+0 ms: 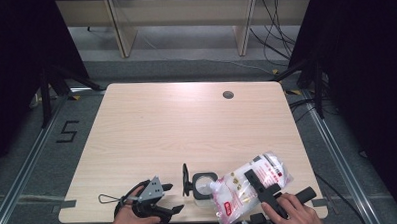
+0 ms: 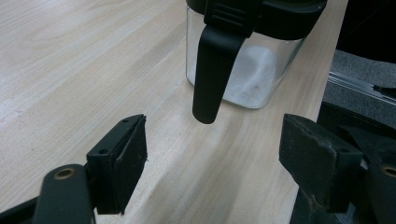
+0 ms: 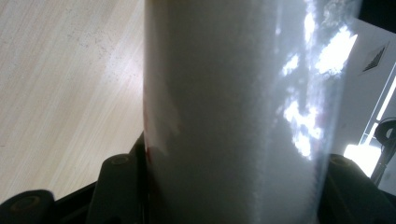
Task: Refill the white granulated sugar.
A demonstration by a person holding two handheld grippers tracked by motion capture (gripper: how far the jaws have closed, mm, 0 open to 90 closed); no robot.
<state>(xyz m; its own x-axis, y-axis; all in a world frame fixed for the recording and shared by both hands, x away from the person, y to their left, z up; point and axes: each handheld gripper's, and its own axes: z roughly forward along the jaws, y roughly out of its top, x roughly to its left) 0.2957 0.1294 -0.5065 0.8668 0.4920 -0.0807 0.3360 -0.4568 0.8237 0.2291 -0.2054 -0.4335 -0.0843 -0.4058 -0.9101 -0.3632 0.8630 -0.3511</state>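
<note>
We've got the bag point(image 1: 249, 188) of white powder pinched in the right gripper point(image 1: 263, 186), down at the near right corner of the table point(image 1: 187, 127). Bag's clear plastic w/ red print, lying tilted, its lower end dipping toward the jar point(image 1: 204, 188) and its upper end pointing away to the right. From the high view that lower corner sits right at the jar's open mouth; can't tell if it's touching the rim or just above it. In the right gripper view the bag point(image 3: 233, 116) sits between the two jaws, pads pressed on both sides, so it's a firm pinch on the bag, not a full close.

Jar's a square clear thing w/ a black rim, standing upright near the front edge, between our two hands. Its black lid is flipped open and stands on edge at the jar's left side. There's white powder in the bottom already, seen through the wall in the left gripper view point(image 2: 252, 65), w/ a black latch point(image 2: 215, 70) hanging down the front.

Left gripper point(image 1: 154, 198) is on the table near the front left, jaws spread wide, nothing between them, pointing at the jar but well short of it.
</note>
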